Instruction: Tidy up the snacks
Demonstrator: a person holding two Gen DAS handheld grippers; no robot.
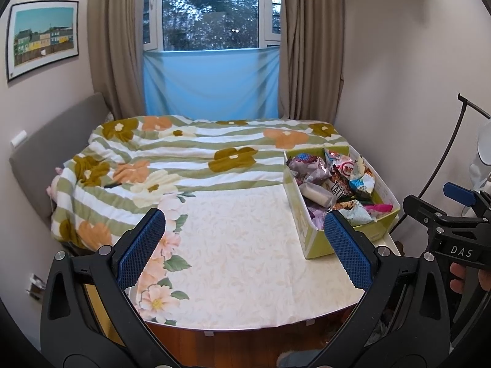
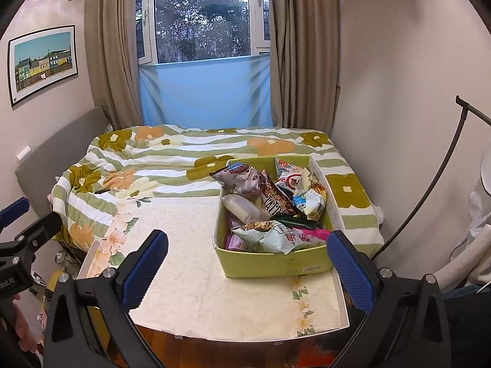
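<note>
Two tongs, both spread wide and pinching nothing: left tongs (image 1: pixel 244 250) hovering over the bare tabletop (image 1: pixel 233 245); right tongs (image 2: pixel 247 263) hovering just short of the snack box (image 2: pixel 276 262), near its front wall.

Snack box: green cardboard, open-topped, sitting at the tabletop's far right corner, beside the flowered bedspread (image 2: pixel 147 159). Long axis running away from the cameras toward the bed; short front wall facing the tongs.

Contents: snack packets (image 2: pixel 270 202) lying heaped and overlapping, several rising above the rim; a pale-green bag (image 2: pixel 264 236) is drooping over the front wall.

Risks, as judged:
- crinkly packets slipping from a shallow pinch;
- pulling one packet dragging neighbours out;
- box sitting close to the right edge, so a sideways nudge could be tipping it off.
</note>
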